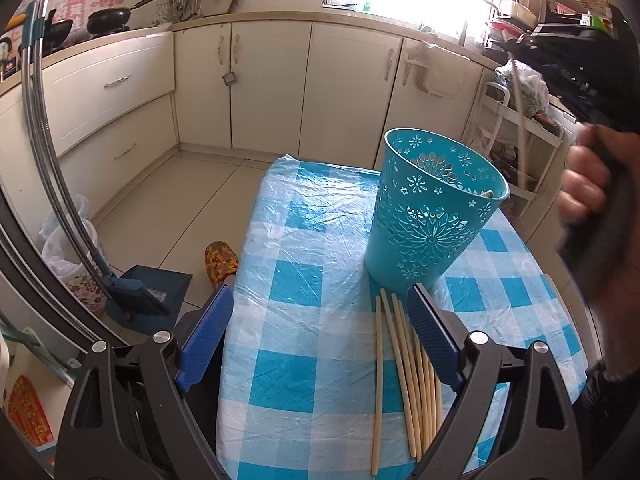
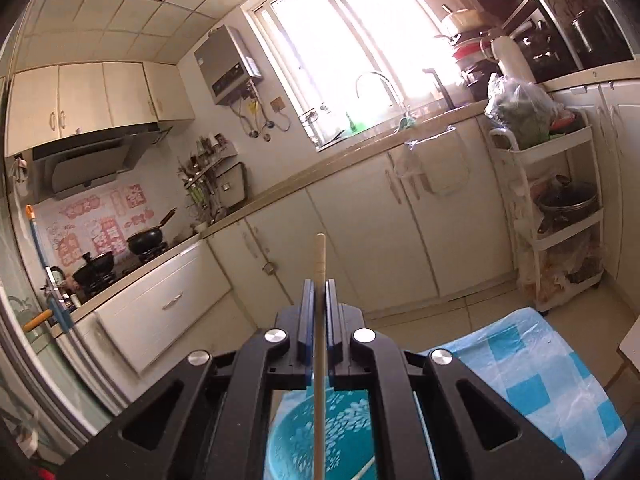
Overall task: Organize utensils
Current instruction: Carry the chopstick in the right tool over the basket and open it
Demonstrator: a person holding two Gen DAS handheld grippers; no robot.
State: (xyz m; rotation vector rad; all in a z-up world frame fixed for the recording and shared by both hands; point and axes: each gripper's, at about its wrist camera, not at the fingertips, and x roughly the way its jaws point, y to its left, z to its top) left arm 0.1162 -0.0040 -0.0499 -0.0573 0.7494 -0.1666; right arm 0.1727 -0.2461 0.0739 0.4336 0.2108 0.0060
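Observation:
A teal perforated holder (image 1: 432,208) stands on the blue-checked table (image 1: 304,280). Several wooden chopsticks (image 1: 404,380) lie on the cloth just in front of it. My left gripper (image 1: 320,316) is open above the table, its right finger (image 1: 434,336) over the chopsticks. My right gripper (image 2: 319,292) is shut on one chopstick (image 2: 320,264), held above the holder (image 2: 320,436), whose inside shows below with another stick in it. In the left wrist view that held chopstick (image 1: 520,120) shows thin above the holder, with the hand (image 1: 588,180) at the right edge.
White kitchen cabinets (image 1: 272,88) and the floor lie beyond the table. A dustpan and brush (image 1: 140,292) and a slipper (image 1: 220,264) are on the floor at left. A white trolley (image 2: 560,216) stands at right.

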